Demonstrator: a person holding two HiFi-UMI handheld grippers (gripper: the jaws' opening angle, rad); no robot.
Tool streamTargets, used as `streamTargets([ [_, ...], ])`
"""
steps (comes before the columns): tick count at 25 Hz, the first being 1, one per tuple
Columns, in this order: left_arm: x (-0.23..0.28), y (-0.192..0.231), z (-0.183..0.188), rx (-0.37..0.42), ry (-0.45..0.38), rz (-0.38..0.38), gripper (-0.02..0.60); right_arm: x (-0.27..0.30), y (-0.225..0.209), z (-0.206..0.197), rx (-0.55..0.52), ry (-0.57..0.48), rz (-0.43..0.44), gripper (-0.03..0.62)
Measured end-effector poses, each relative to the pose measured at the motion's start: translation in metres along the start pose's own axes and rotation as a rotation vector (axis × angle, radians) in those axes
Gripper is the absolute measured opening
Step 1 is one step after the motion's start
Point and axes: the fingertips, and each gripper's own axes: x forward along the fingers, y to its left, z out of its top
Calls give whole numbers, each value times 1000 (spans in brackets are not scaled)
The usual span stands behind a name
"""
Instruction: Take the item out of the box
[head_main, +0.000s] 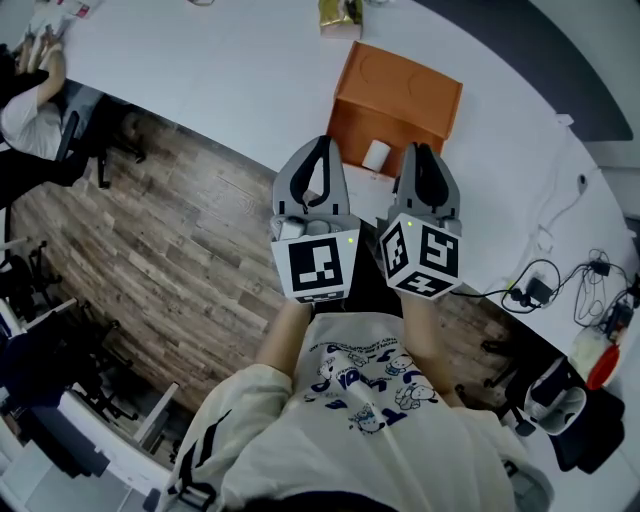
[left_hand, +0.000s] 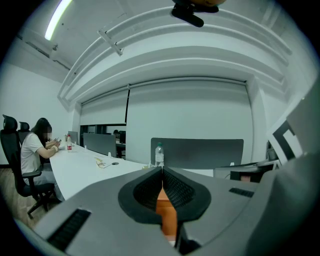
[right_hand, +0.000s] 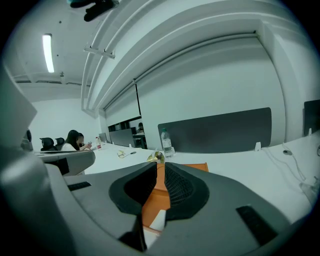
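Close under my chest, both grippers point side by side at the desk's near edge. On my left gripper (head_main: 322, 148) the fingers are pressed together on nothing. On my right gripper (head_main: 423, 152) the fingers stand a narrow slit apart, also empty. Just past the tips an orange box (head_main: 400, 95) lies on the white desk (head_main: 200, 80), its open side toward me. A small white roll (head_main: 376, 155) stands at that opening, touched by neither gripper. Beyond the box sit a crumpled gold wrapper (head_main: 340, 14) and a water bottle (left_hand: 159, 154).
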Motion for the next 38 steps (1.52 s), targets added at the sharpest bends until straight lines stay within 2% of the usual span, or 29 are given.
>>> streamTargets([
  [25, 77, -47, -54, 23, 227, -98, 18, 58, -62, -26, 54, 108, -42, 66],
  [38, 98, -58, -93, 68, 405, -118, 18, 73, -82, -39, 80, 153, -72, 66],
])
